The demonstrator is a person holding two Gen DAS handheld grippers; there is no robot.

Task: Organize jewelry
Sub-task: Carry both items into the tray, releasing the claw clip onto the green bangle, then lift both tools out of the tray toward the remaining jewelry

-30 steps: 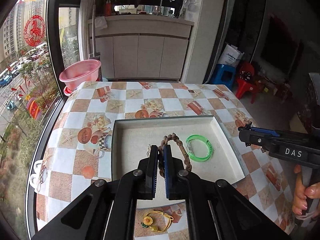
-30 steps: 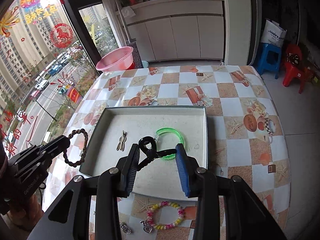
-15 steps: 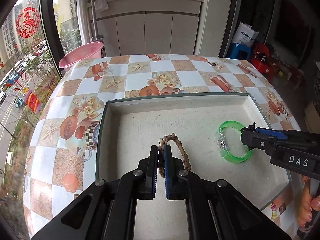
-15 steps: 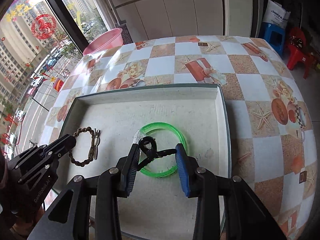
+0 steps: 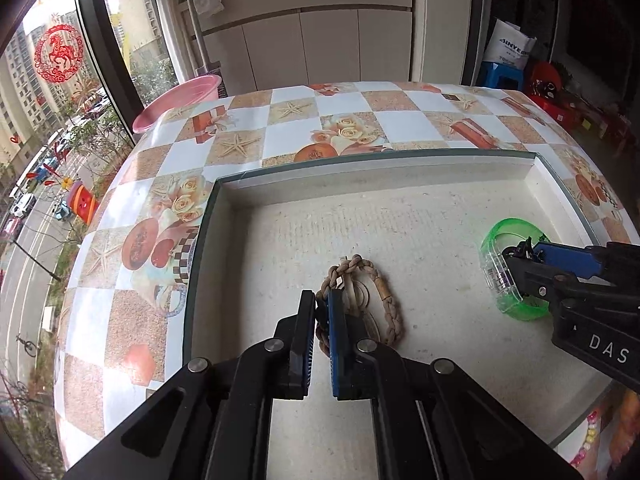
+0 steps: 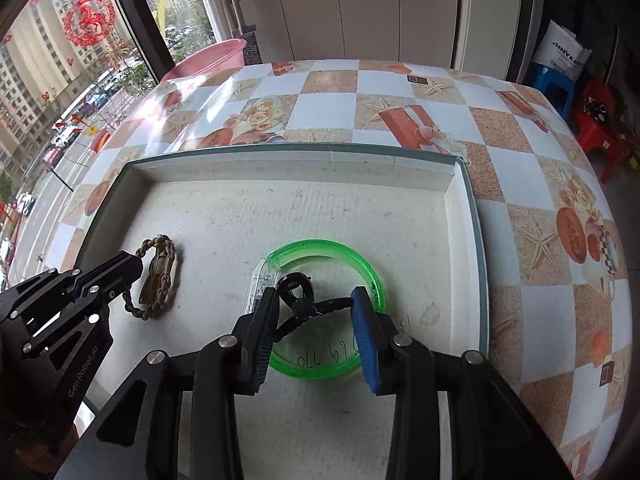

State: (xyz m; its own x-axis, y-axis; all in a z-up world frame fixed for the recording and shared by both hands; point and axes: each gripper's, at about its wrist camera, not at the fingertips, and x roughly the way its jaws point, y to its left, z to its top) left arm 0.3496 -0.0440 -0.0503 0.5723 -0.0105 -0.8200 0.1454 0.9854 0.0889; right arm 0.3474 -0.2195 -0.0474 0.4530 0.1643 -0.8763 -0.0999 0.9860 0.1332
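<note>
Checkered tablecloth with starfish and roses covers the bench; on it sits my shallow white cardboard tray. Nearest, my left tool is clamped on the brown braided cord bracelet, which droops limp onto the tray floor: light, floppy, best pinched on the braid. My right tool grips a small black clasp piece over the rigid translucent green plastic bangle, slick and crowding the drop. Farther back, a pink plastic basin.
</note>
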